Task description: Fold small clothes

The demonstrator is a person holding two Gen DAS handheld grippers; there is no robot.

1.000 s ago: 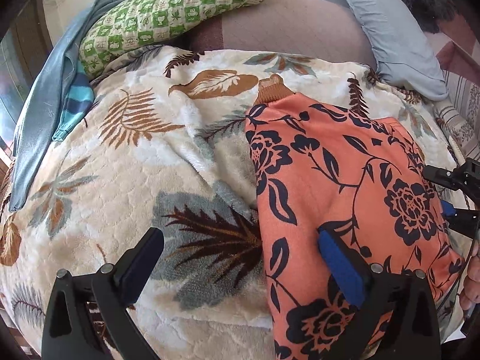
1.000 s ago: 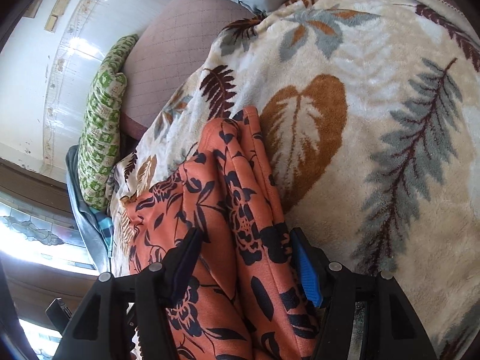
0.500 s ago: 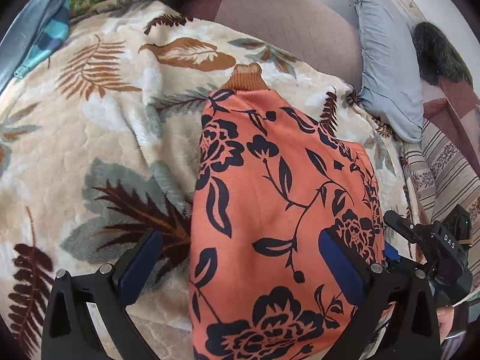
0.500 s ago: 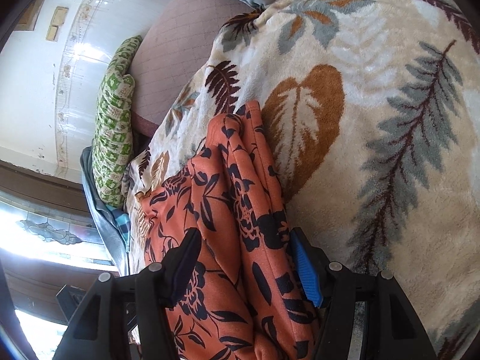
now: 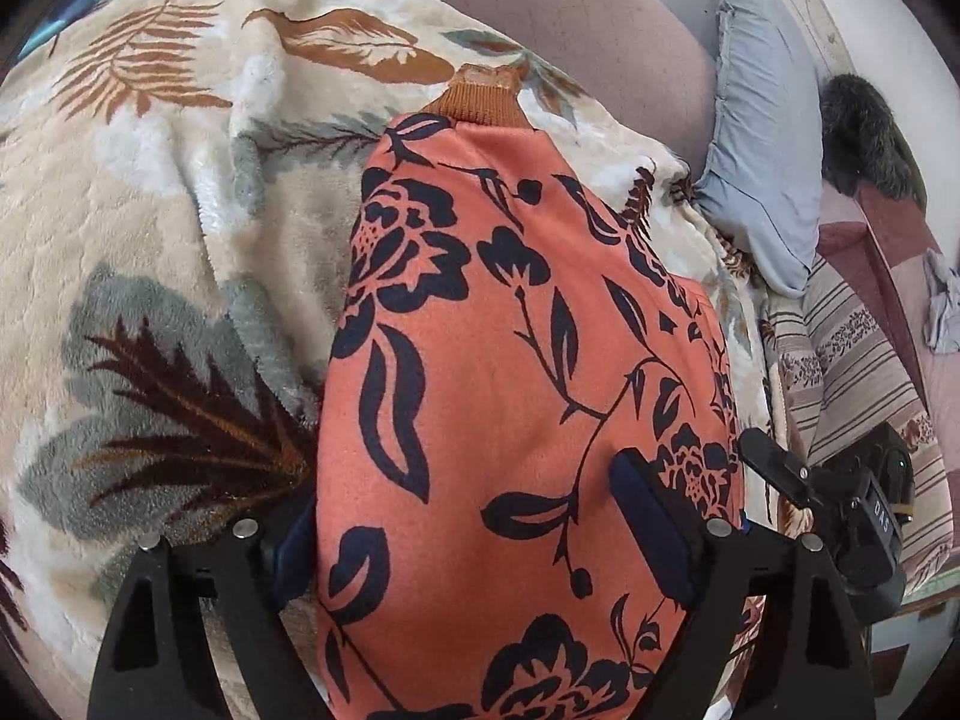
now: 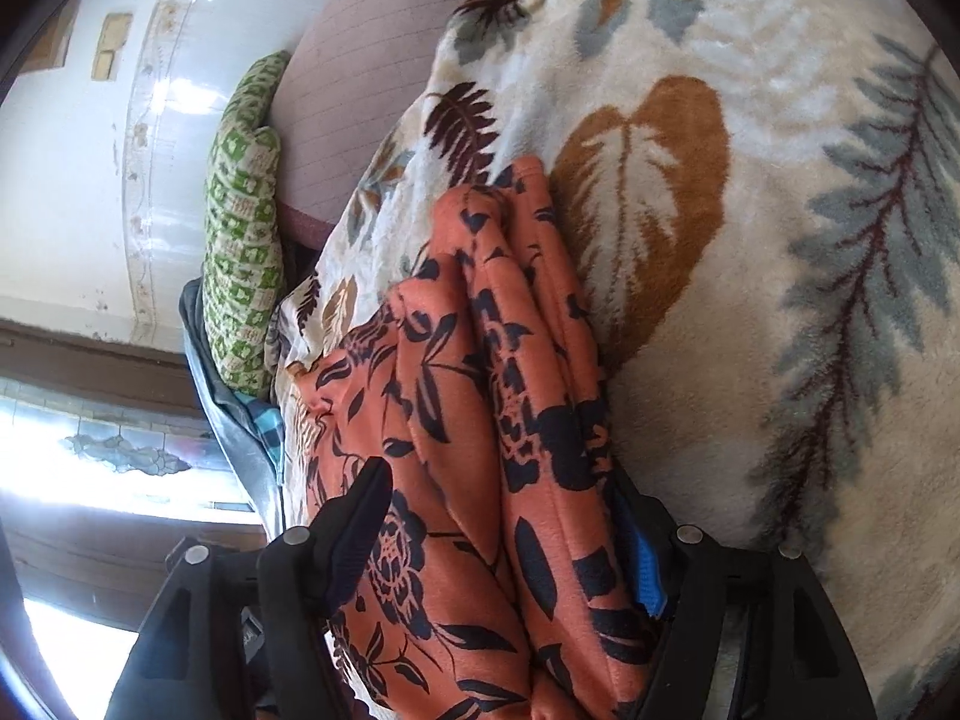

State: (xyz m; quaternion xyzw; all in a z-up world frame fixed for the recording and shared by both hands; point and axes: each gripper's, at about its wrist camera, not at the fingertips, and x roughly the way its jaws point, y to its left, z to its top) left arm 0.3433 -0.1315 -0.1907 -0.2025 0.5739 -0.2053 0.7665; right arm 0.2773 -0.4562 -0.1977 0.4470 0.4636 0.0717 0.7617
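Observation:
An orange garment with dark navy flowers (image 5: pixel 516 372) lies folded on the leaf-print blanket (image 5: pixel 168 192), its brown ribbed cuff (image 5: pixel 483 97) at the far end. My left gripper (image 5: pixel 474 534) is open, its jaws on either side of the garment's near end; the left finger is partly under the cloth edge. In the right wrist view the garment (image 6: pixel 480 420) shows as stacked folds. My right gripper (image 6: pixel 498 534) is open with the folded layers between its jaws. The right gripper also shows in the left wrist view (image 5: pixel 840 498) at the garment's right side.
A grey-blue pillow (image 5: pixel 762 162) and a dark furry item (image 5: pixel 864 132) lie at the far right. A striped cover (image 5: pixel 858 396) borders the blanket on the right. A green patterned pillow (image 6: pixel 243 228) and a teal cloth (image 6: pixel 264 426) lie by the wall and window.
My left gripper has moved right and forward over the garment, so both jaws now straddle it. My right gripper has pushed further onto the folded layers.

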